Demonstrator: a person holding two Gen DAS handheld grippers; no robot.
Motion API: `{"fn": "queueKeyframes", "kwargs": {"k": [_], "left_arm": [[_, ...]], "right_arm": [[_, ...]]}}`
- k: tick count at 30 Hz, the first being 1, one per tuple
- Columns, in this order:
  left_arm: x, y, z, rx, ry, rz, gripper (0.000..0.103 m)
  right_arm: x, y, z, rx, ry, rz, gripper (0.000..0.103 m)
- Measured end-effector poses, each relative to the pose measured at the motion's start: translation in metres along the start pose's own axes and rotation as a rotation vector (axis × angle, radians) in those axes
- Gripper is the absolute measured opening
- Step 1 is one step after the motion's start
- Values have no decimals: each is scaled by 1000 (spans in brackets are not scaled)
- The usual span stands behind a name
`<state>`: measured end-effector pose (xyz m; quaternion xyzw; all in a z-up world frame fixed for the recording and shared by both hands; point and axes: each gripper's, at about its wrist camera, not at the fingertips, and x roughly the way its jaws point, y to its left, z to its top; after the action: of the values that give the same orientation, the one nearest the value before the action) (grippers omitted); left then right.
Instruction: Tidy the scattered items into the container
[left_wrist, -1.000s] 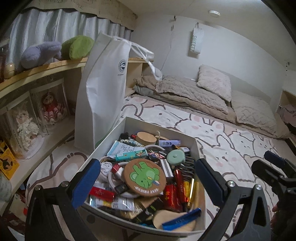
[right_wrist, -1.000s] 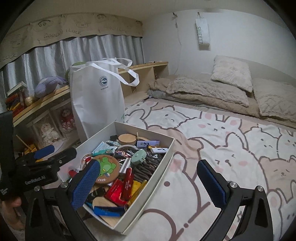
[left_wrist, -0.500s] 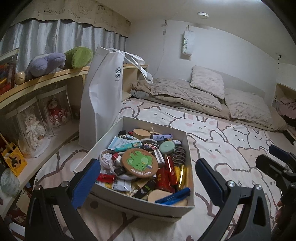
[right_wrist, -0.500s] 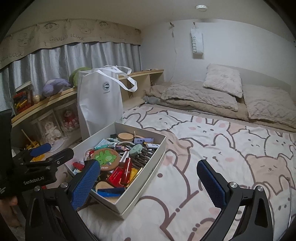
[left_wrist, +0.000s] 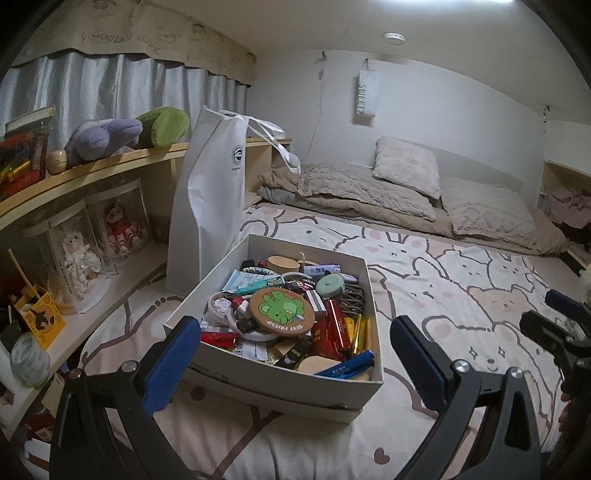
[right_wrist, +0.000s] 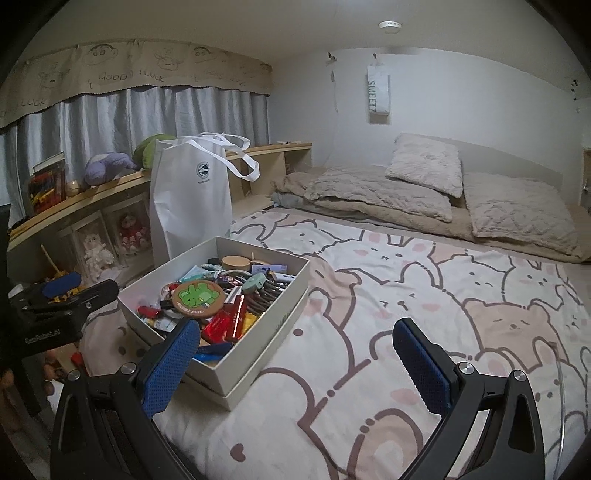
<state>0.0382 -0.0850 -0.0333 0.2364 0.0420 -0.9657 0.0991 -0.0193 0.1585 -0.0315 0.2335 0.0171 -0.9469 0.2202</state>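
White box (left_wrist: 280, 384) sits on bed (right_wrist: 406, 302), crammed with small items; nothing loose visible on cover. My left gripper (left_wrist: 291, 354) and right gripper (right_wrist: 295, 354) hover clear, jaws wide apart, empty: task looks done.

Left gripper (left_wrist: 295, 354) held level, blue-padded jaws spread wide and empty, right gripper (right_wrist: 299, 358) alongside it, likewise wide apart, gripping nothing

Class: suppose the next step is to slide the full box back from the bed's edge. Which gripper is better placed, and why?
Probably the left gripper: the box sits squarely between its open jaws. The right gripper is also open, but the box lies off to its left, behind one finger.
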Motion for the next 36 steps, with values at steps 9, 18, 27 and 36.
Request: {"fn": "queueKeyframes", "kwargs": {"k": [9,18,27,36], "left_arm": [[-16,2,-10,26,-7,-24,103],[-18,0,-23,58,13,-18,103],[-21,-10,-27,87,13,-38,103],[-22,-14,-28,95,15,-41,103]], "right_arm": [[-10,-3,-13,17,3,-14,103],[-11,-4,-25,28,23,-19,103],[-13,-5,-34,36,31,-34,103],[-14,-7,-36,38,32,-40,103]]}}
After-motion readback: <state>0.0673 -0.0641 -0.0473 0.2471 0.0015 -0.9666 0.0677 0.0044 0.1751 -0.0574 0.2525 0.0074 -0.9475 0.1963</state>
